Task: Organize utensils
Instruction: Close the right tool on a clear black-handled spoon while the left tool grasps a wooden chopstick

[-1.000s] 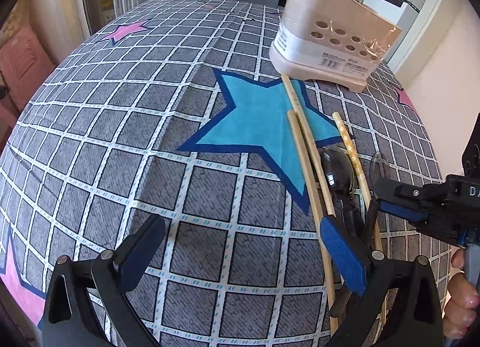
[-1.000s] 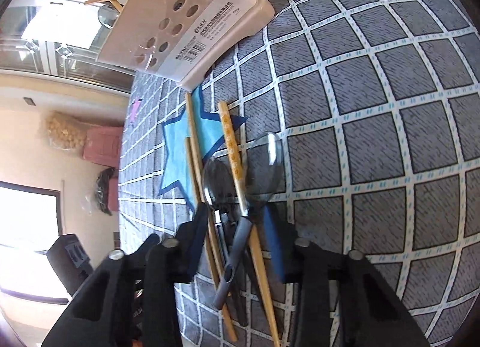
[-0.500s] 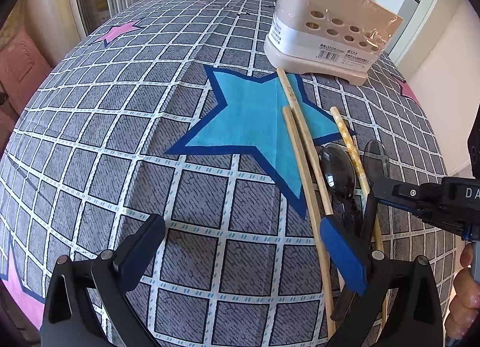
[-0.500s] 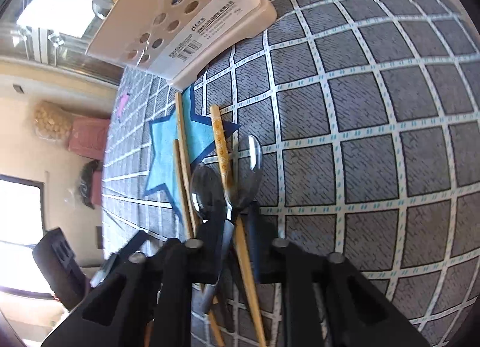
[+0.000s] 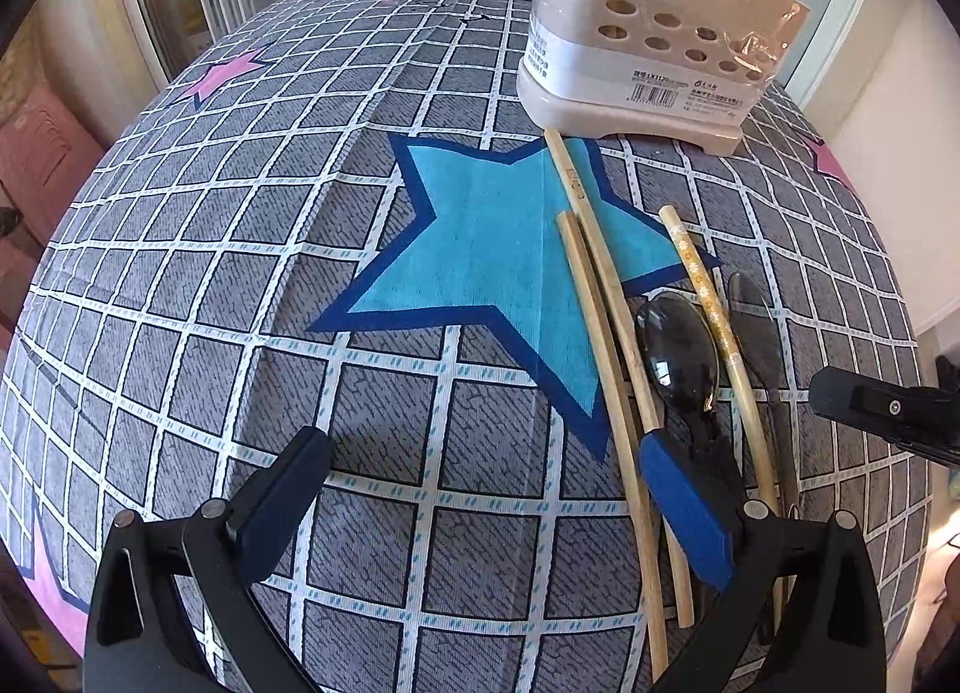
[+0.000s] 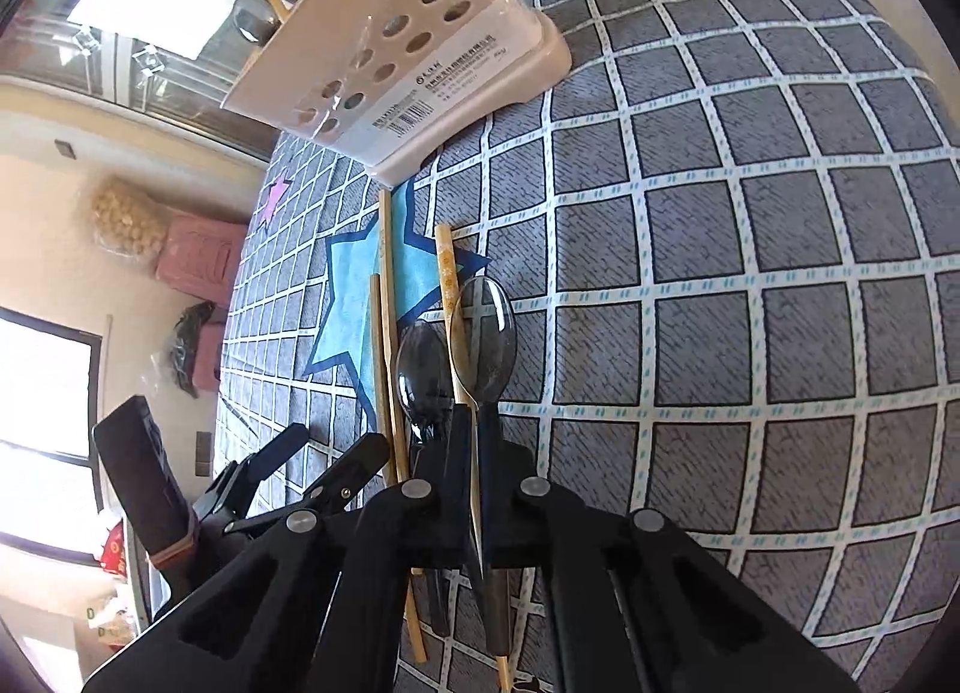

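my right gripper [image 6: 477,441] is pinched on the handle of the grey spoon [image 6: 485,336], whose bowl lies on the tablecloth [image 6: 720,273] among the chopsticks. my left gripper [image 5: 480,489] is spread wide and holds nothing. risk: the patterned chopstick [image 6: 445,267] runs between my fingers beside the handle, so lifting may drag it along. the black spoon [image 6: 423,369] touches the pile and may shift. the utensil holder [image 6: 408,51] stands beyond.
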Action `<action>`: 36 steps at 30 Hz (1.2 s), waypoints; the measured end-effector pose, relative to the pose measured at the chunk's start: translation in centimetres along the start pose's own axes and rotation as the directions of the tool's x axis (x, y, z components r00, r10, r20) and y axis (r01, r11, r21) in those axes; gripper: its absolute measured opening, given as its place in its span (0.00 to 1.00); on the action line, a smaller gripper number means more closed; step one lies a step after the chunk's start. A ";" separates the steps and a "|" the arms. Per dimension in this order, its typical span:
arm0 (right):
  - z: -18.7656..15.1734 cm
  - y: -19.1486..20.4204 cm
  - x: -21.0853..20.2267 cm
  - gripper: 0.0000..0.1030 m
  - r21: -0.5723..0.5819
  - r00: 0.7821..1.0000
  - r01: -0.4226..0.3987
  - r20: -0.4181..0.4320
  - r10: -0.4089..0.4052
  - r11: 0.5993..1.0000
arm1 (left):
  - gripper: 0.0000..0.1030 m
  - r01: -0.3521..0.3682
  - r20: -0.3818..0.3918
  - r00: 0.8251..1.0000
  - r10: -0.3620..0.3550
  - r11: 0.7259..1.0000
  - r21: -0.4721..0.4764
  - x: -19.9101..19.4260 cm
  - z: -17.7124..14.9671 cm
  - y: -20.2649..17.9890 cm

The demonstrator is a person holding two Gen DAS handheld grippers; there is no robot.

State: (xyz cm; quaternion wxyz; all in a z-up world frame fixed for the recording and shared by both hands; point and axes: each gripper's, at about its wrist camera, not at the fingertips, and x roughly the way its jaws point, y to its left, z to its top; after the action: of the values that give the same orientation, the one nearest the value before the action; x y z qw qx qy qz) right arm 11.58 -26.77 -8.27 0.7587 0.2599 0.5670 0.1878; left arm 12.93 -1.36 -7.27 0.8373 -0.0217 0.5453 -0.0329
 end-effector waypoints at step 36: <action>1.2 5.6 4.1 0.17 -0.297 0.903 0.363 -0.123 -0.412 0.883 | 1.00 -0.055 -0.073 0.996 0.054 0.998 -0.011 0.1 0.7 0.5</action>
State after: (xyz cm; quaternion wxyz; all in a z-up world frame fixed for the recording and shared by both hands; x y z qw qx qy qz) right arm 13.99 -20.18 -7.78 0.7538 0.0181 0.6440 0.1294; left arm 13.64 -0.85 -7.09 0.8173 -0.0110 0.5761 -0.0075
